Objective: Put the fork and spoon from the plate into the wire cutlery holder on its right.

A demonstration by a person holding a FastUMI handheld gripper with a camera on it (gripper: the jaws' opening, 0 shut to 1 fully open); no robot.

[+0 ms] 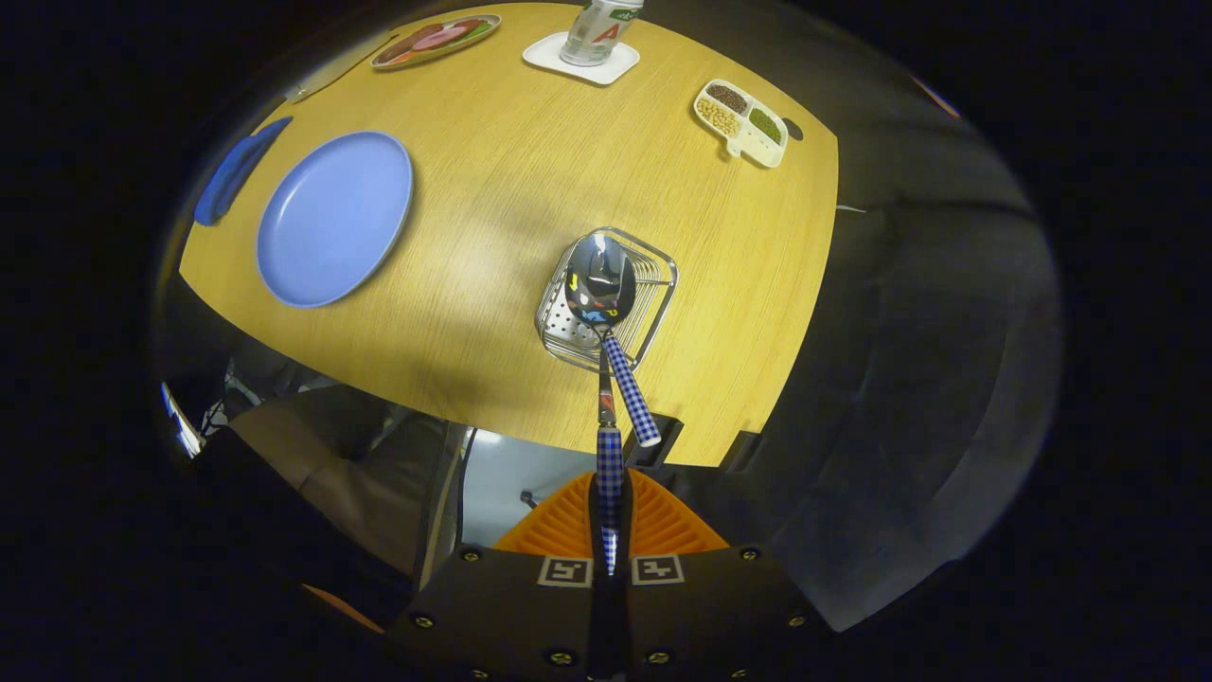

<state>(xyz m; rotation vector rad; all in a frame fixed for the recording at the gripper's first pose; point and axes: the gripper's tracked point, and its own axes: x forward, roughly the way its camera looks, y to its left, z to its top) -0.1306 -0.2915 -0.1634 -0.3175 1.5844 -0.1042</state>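
My gripper (609, 488) is shut on the blue-checked handle of the spoon (599, 282). The spoon points straight ahead, and its shiny bowl hangs over the wire cutlery holder (653, 284) on the wooden table (492, 170). A second blue-checked handle (632, 398), apparently the fork's, leans out of the holder toward me, just right of the spoon's stem. Its head is hidden behind the spoon's bowl. The blue plate (333, 218) lies to the left of the holder with nothing on it.
Beyond the holder to the right sits a white divided dish of beans (741, 121). A can on a white coaster (587, 47) and a plate of food (436, 40) stand at the far side. A blue object (237, 169) lies left of the plate. The table's near edge runs just below the holder.
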